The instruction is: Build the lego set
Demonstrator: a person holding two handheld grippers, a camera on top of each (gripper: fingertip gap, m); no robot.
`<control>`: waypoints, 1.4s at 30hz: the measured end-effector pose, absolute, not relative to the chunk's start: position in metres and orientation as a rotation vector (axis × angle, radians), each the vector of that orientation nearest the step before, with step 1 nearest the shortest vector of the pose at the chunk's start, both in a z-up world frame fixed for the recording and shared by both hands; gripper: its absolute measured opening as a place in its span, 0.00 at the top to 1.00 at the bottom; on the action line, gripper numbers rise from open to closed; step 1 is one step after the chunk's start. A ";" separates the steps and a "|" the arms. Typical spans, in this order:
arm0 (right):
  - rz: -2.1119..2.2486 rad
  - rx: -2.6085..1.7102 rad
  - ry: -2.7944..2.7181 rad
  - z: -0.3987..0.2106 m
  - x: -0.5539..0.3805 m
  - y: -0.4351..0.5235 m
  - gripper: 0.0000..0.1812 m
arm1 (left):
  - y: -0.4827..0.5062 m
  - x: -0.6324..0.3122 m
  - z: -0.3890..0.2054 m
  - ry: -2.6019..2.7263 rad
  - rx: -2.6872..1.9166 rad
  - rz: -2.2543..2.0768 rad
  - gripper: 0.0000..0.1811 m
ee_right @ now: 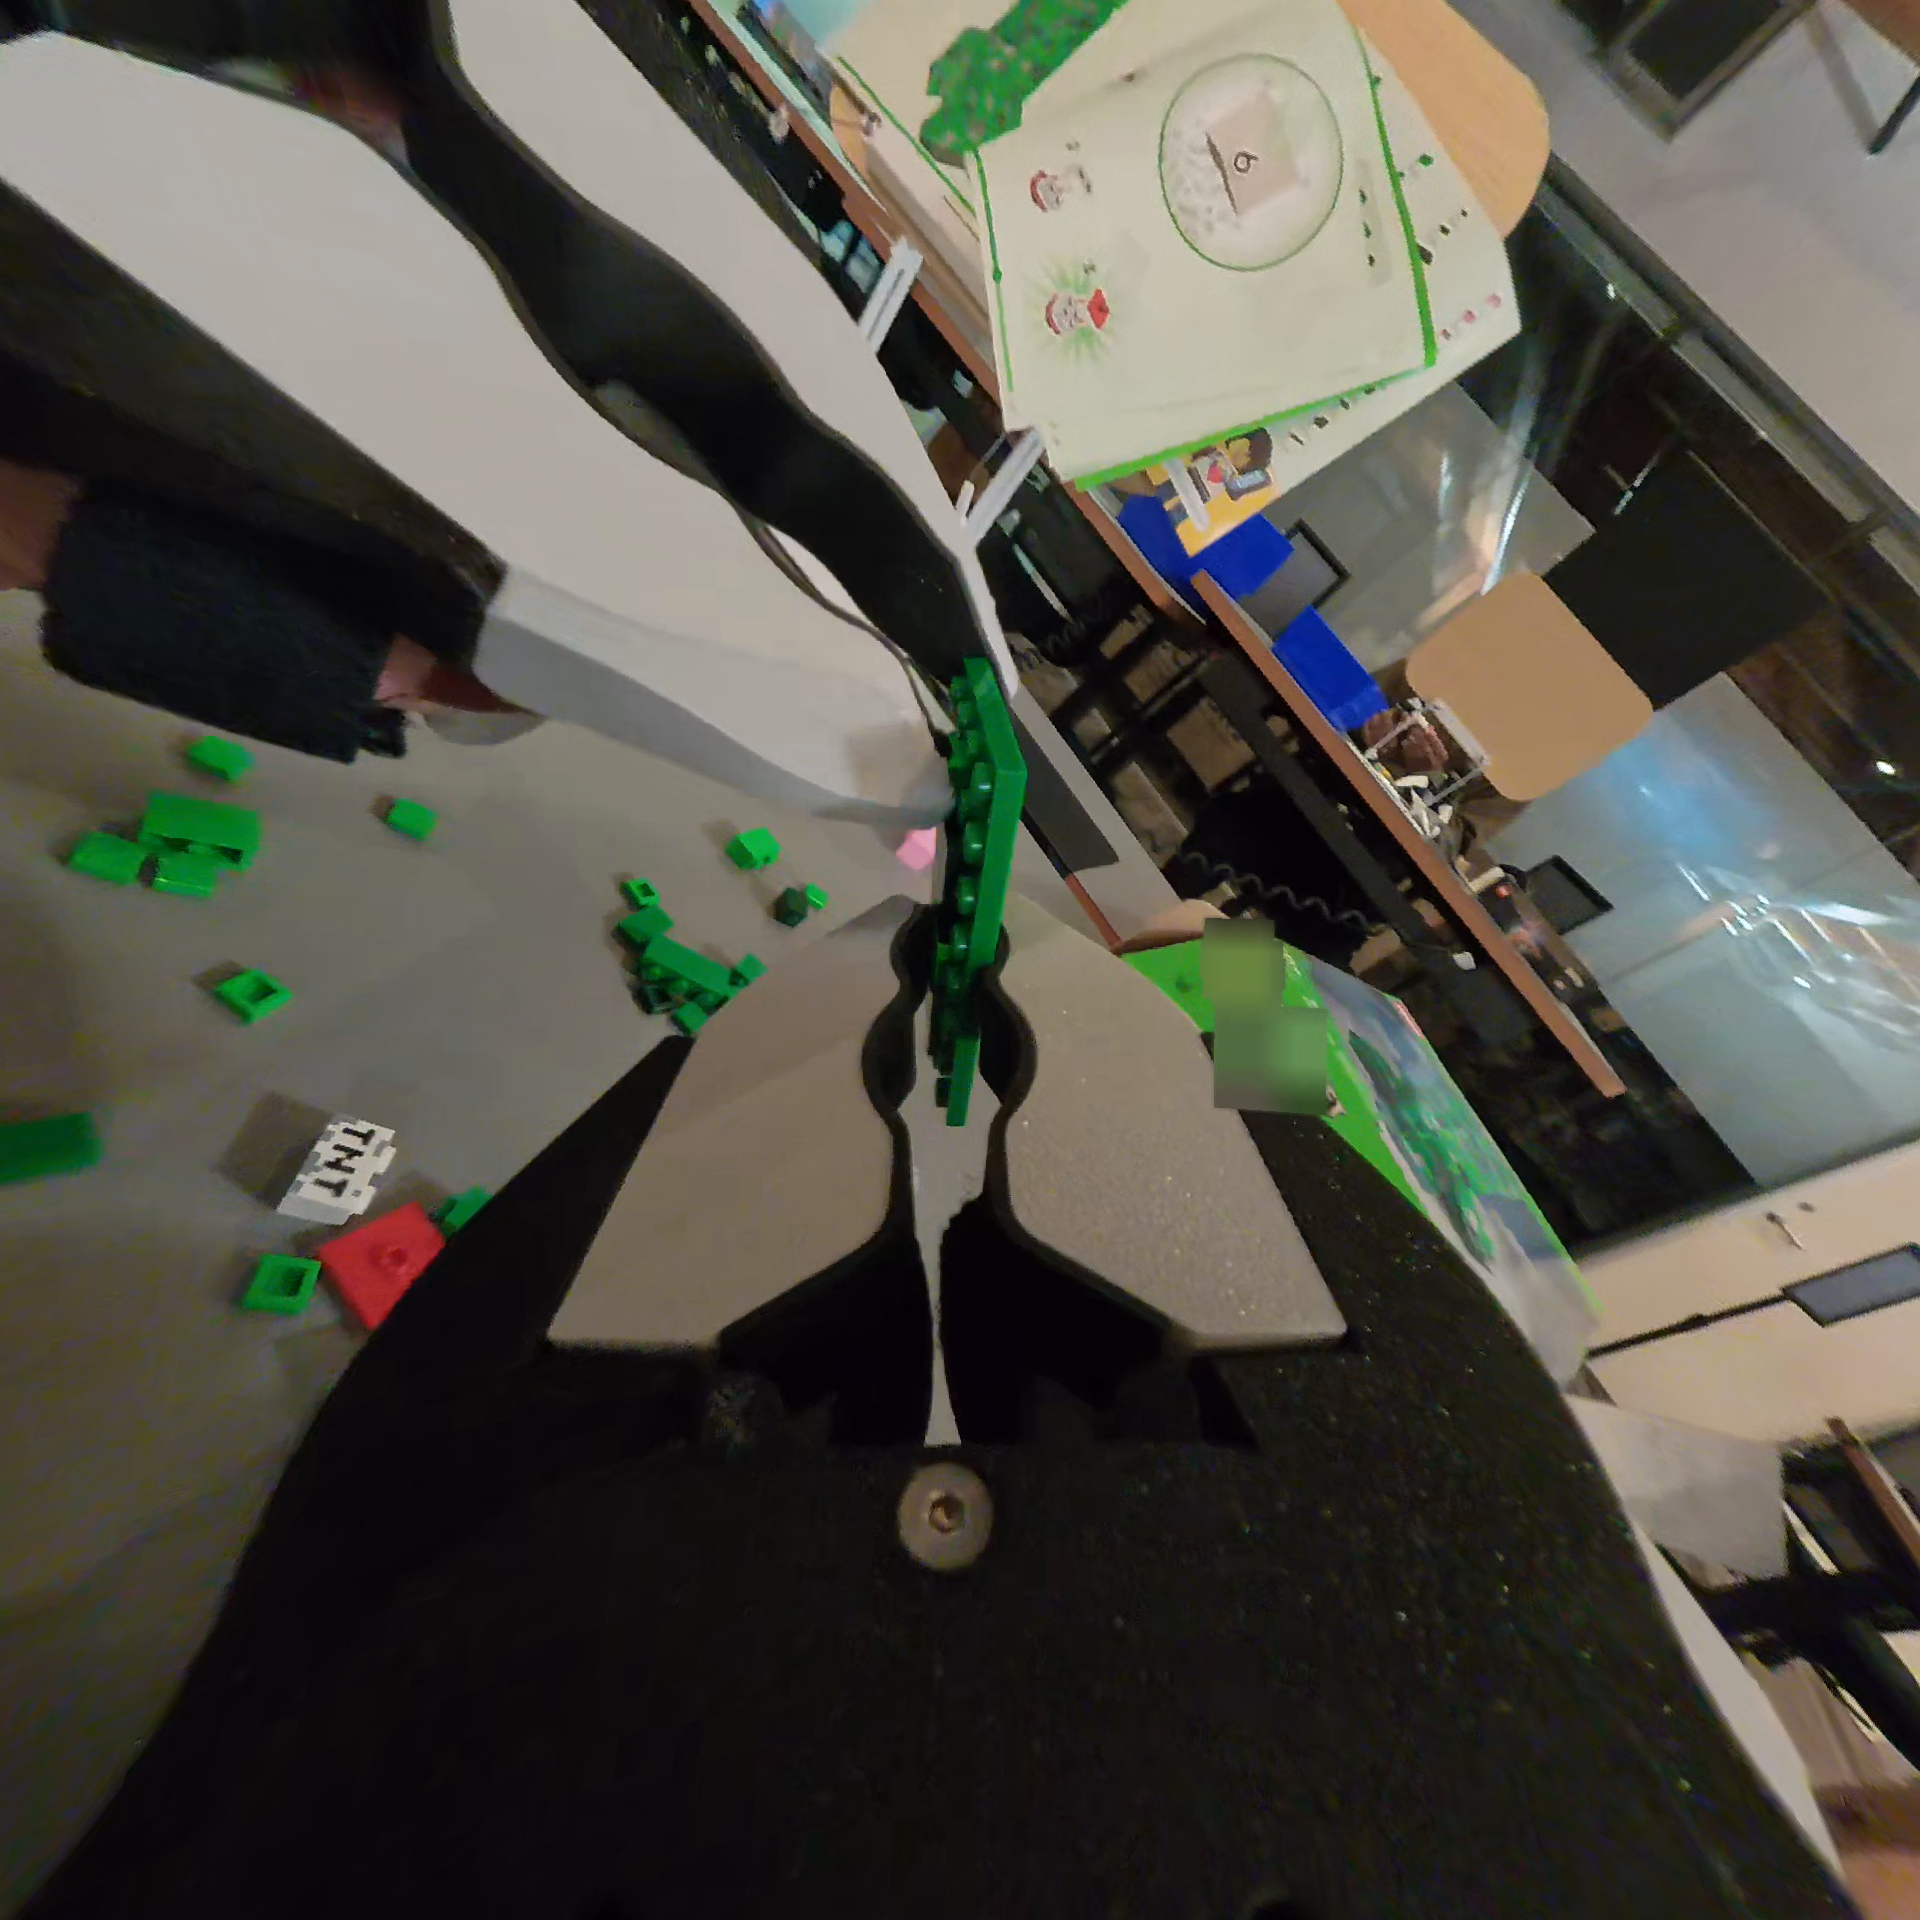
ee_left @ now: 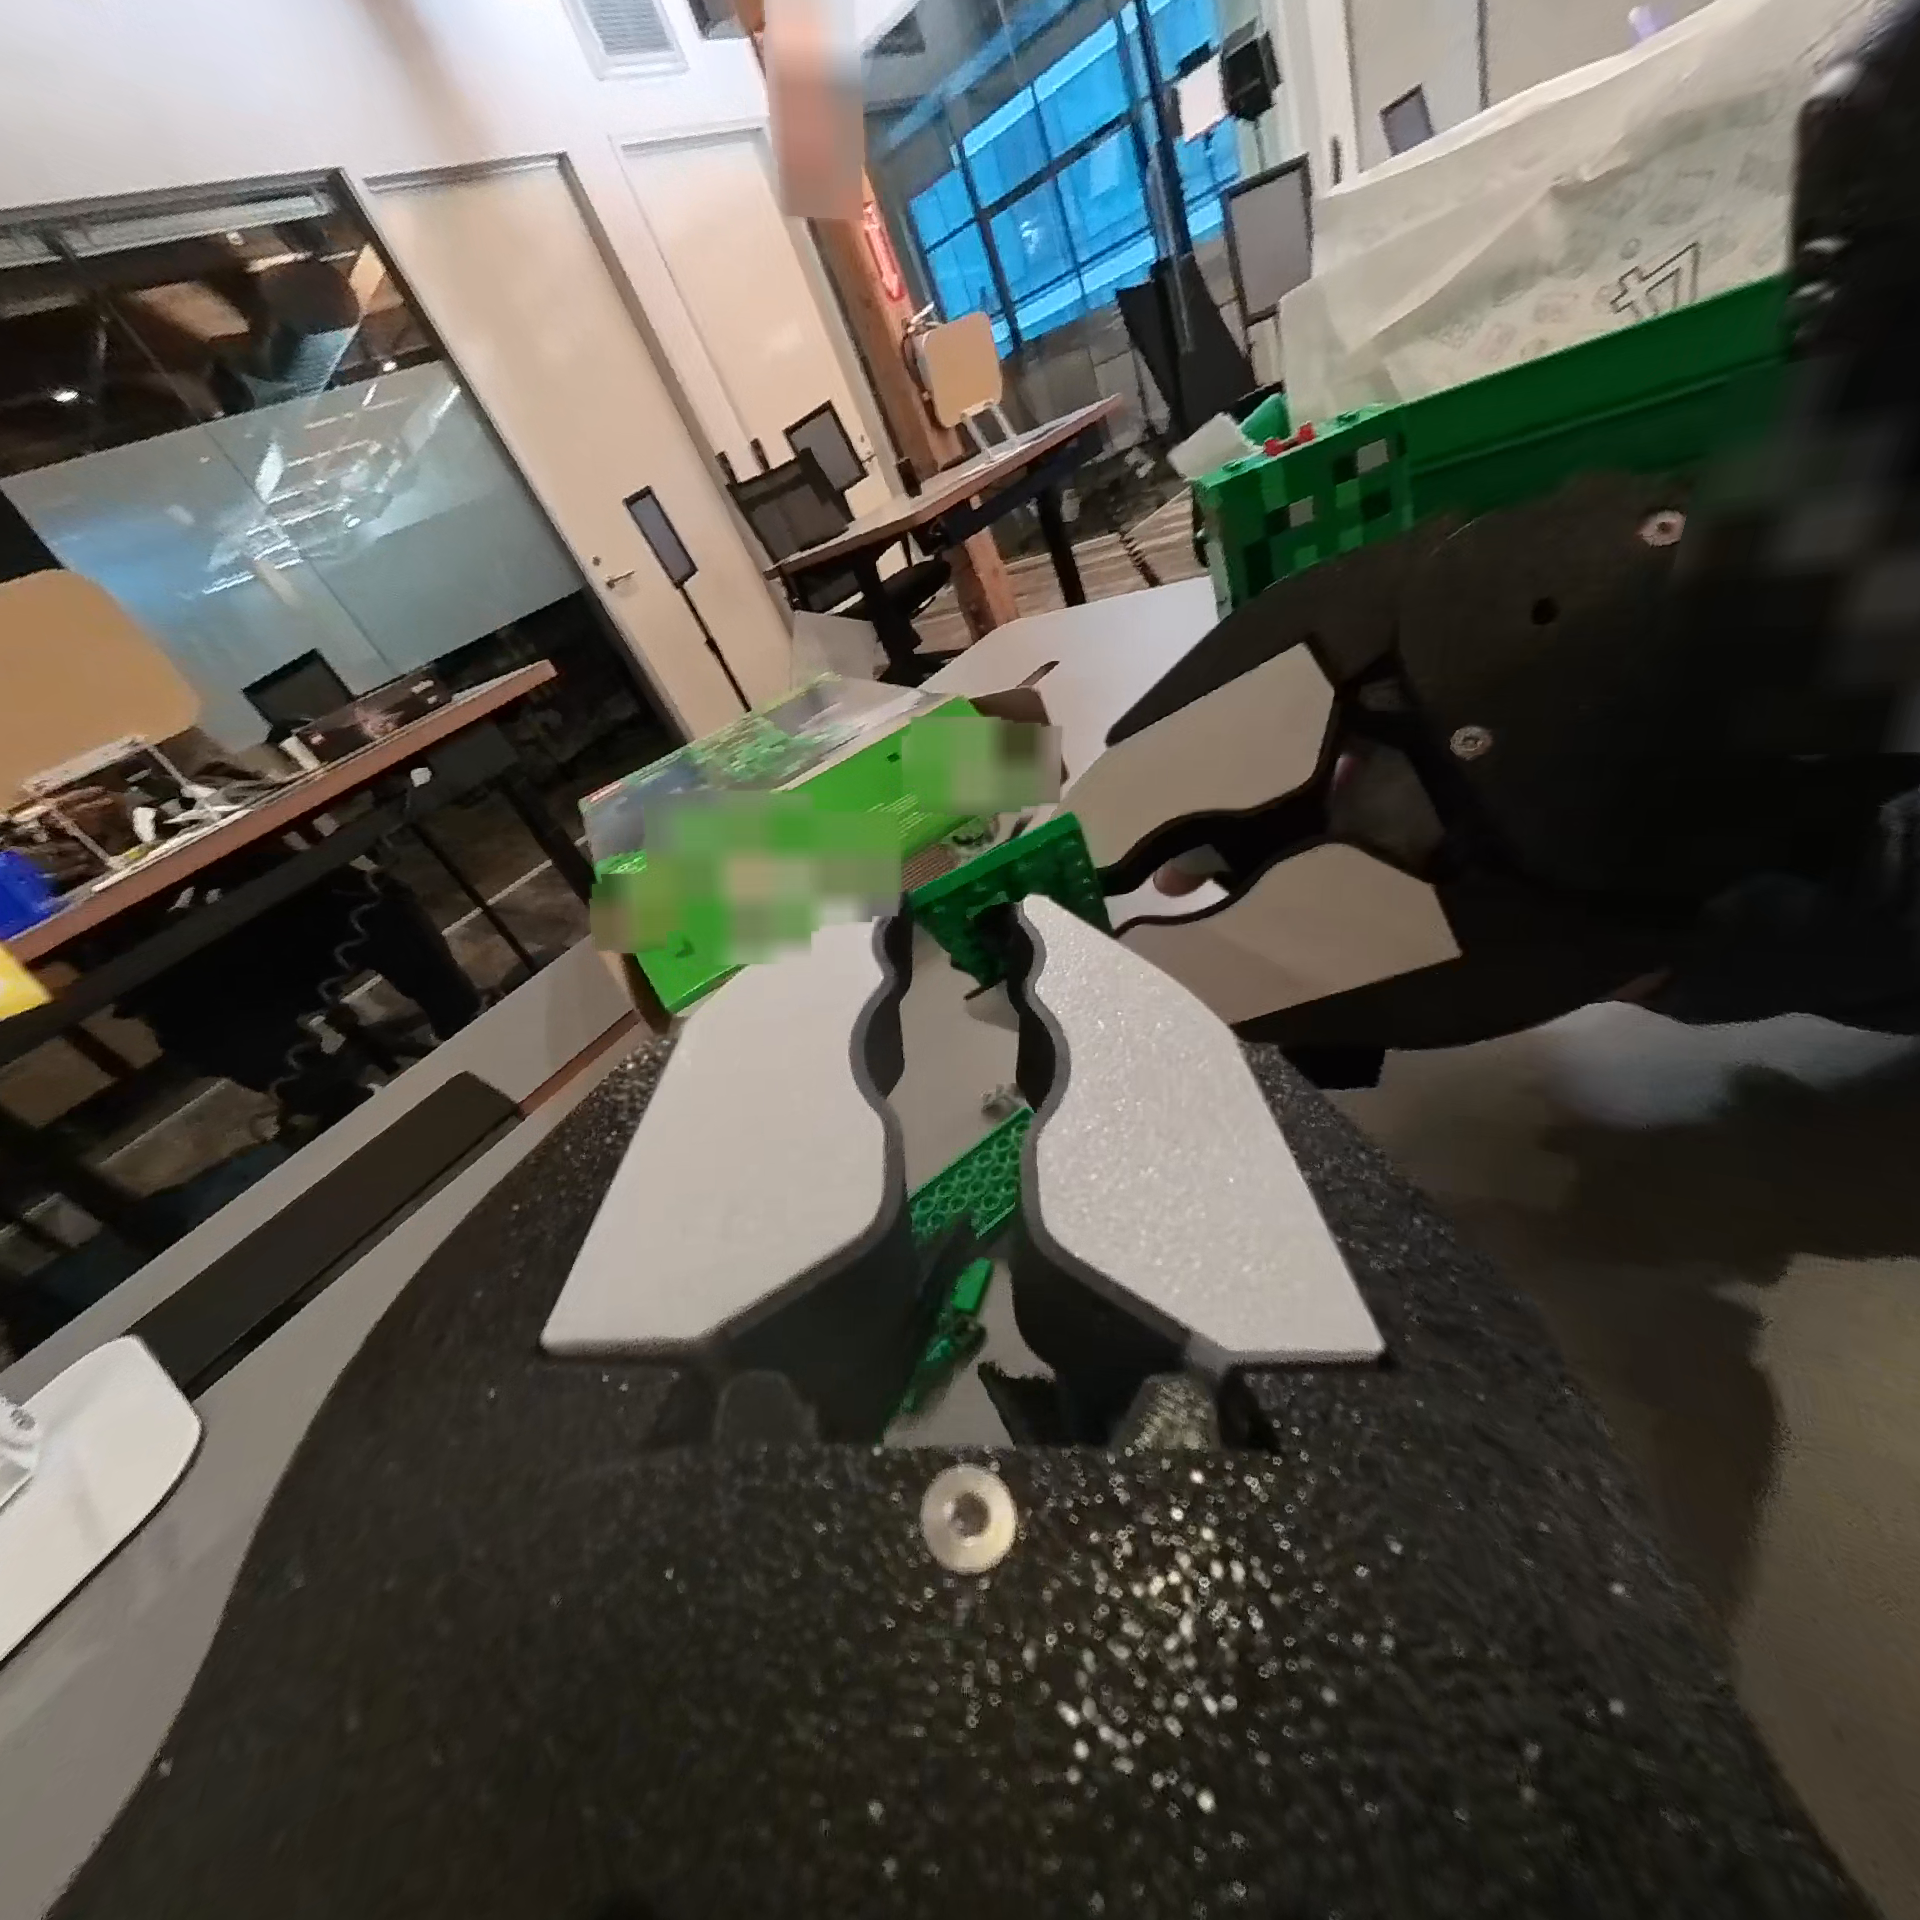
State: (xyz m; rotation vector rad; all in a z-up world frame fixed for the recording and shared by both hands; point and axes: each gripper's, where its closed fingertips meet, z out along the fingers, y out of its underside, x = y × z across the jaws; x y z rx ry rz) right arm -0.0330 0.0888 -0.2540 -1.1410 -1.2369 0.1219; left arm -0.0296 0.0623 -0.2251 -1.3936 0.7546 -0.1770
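Here, green plate (ee_right: pixel 977 883) edge-on, clamped in right claw (ee_right: pixel 951 961), left claw (ee_right: pixel 940 800) touching

Lettering on white brick (ee_right: pixel 335 1172), unquoted.

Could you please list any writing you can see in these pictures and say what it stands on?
I will not quote writing; these bear it:
White printed brick beside the red tile.
Instruction booklet: print too small.
Green set box: blurred over.
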 end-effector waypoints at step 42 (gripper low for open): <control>0.655 -1.454 -1.167 -0.291 -0.047 0.096 0.97 | 0.089 -0.038 -0.253 0.715 -1.403 -0.116 0.89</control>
